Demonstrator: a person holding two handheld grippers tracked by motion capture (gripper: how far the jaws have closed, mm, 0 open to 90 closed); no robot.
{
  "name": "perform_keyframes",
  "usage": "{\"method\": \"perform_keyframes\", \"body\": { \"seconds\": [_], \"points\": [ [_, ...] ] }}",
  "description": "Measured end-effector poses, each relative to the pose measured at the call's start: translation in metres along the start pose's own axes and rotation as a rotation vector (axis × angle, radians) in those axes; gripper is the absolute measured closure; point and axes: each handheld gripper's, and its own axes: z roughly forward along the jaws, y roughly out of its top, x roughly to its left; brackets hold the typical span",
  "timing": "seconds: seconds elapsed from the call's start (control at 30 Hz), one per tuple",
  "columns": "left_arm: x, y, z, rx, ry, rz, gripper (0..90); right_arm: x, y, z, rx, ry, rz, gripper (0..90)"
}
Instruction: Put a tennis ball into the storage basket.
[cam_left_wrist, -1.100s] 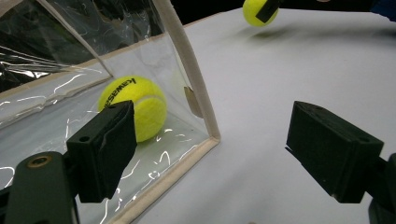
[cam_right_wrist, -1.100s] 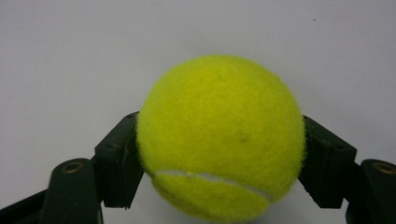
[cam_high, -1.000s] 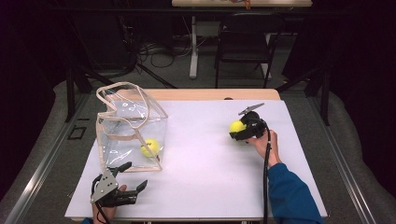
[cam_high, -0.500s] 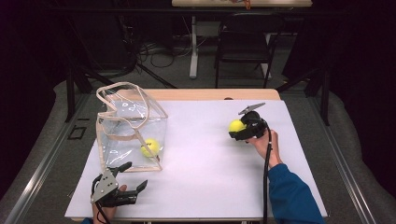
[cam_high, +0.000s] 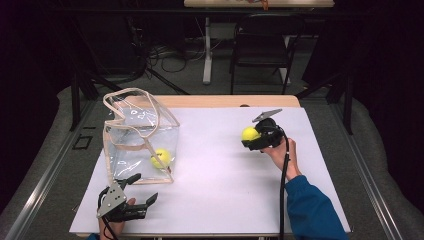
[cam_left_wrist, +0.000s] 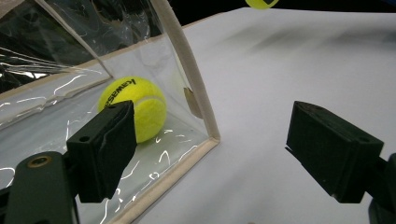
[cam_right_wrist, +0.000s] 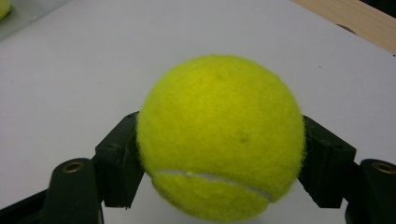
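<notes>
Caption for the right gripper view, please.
Right gripper jaws clamp a yellow tennis ball above the white table.

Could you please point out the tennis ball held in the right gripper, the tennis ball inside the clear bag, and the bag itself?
Held tennis ball (cam_right_wrist: 219, 135): right gripper view, middle of its felt.
Bagged tennis ball (cam_left_wrist: 140, 105): left gripper view, its printed face.
Clear bag (cam_high: 117, 97): high view, its top rim.
</notes>
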Motion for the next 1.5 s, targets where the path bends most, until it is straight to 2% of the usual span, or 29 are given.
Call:
{"method": "perform_keyframes", "body": {
  "seconds": [0.9, 1.5],
  "points": [
    [0.000, 0.000, 0.000, -0.003, -0.001, -0.001, 15.9, 0.016, 0.012, -0.014, -0.040, 0.004, -0.044, 25.9],
    [0.000, 0.000, 0.001, -0.006, -0.004, -0.003, 15.9, 0.019, 0.025, -0.025, -0.065, -0.008, -0.065, 25.9]
  ]
}}
